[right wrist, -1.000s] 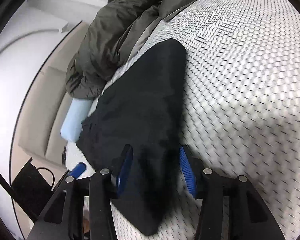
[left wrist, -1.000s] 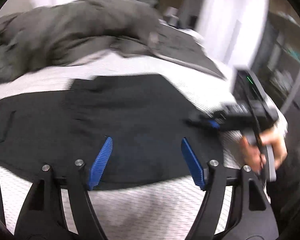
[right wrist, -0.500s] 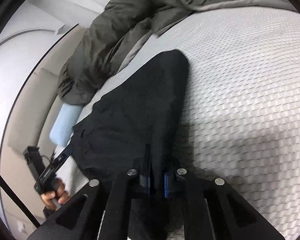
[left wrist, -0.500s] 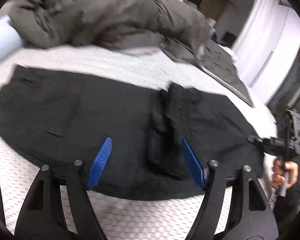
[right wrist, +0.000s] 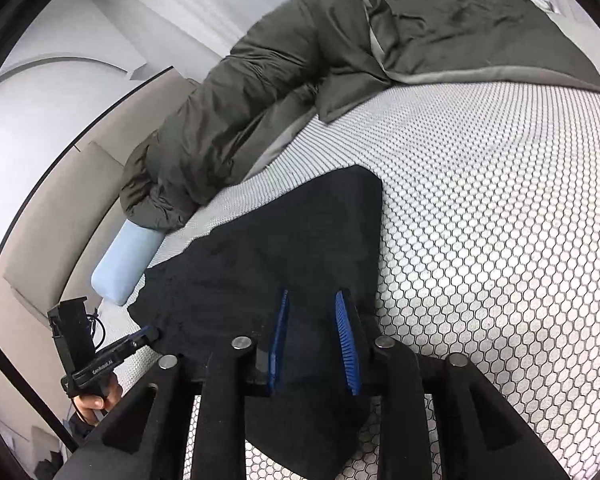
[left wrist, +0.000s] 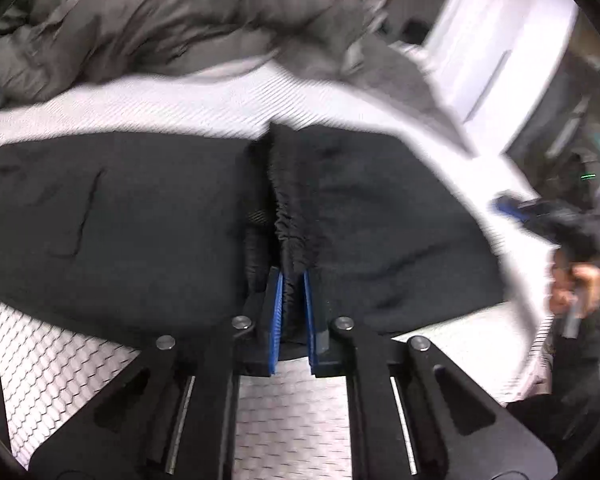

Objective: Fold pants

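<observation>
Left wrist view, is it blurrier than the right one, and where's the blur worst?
Left wrist view: yes, motion-smeared, worst on the grey duvet and the right gripper; the pinched black pants stay fairly readable. Right wrist view: sharp, the mattress honeycomb crisp, edges fisheye-bent.

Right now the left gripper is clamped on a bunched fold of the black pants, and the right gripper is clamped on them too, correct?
Not quite. The left gripper is clamped on the bunched fold of the black pants, but the right wrist view shows the right gripper open, with the pants lying between its blue fingers and not pinched.
</observation>
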Action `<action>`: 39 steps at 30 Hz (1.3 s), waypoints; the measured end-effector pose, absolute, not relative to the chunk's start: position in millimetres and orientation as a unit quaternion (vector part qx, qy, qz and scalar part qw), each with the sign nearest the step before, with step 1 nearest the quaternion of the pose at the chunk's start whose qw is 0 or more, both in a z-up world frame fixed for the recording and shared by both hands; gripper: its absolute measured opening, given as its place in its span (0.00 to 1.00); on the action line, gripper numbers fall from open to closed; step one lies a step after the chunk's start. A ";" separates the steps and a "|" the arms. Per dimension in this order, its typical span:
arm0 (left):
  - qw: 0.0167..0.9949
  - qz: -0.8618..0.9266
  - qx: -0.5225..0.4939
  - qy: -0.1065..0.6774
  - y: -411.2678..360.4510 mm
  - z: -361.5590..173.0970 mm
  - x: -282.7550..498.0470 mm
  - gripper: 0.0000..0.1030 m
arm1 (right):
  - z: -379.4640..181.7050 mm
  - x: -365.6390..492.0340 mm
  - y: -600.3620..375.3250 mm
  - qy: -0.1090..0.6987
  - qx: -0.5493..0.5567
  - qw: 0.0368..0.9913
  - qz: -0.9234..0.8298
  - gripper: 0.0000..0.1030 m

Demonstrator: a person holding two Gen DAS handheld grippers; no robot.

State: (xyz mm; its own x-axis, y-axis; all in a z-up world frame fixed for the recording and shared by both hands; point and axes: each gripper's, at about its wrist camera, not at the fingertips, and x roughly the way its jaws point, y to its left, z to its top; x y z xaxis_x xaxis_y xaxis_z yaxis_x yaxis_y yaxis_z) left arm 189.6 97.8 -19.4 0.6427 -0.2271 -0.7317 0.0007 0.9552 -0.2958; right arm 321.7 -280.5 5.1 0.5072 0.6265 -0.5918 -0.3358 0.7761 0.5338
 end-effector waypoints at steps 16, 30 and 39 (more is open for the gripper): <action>0.886 -0.066 -0.152 0.432 103.5 9.9 306.8 0.63 | -12.5 331.7 -274.6 0.444 0.172 0.834 0.278 0.50; 0.865 -0.034 -0.179 0.467 121.2 -17.2 352.1 0.33 | -48.8 320.0 -271.6 0.515 0.117 0.788 0.316 0.69; 0.923 -0.058 -0.068 0.374 49.5 24.4 233.7 0.47 | 7.9 295.4 -249.1 0.395 0.105 0.855 0.318 0.69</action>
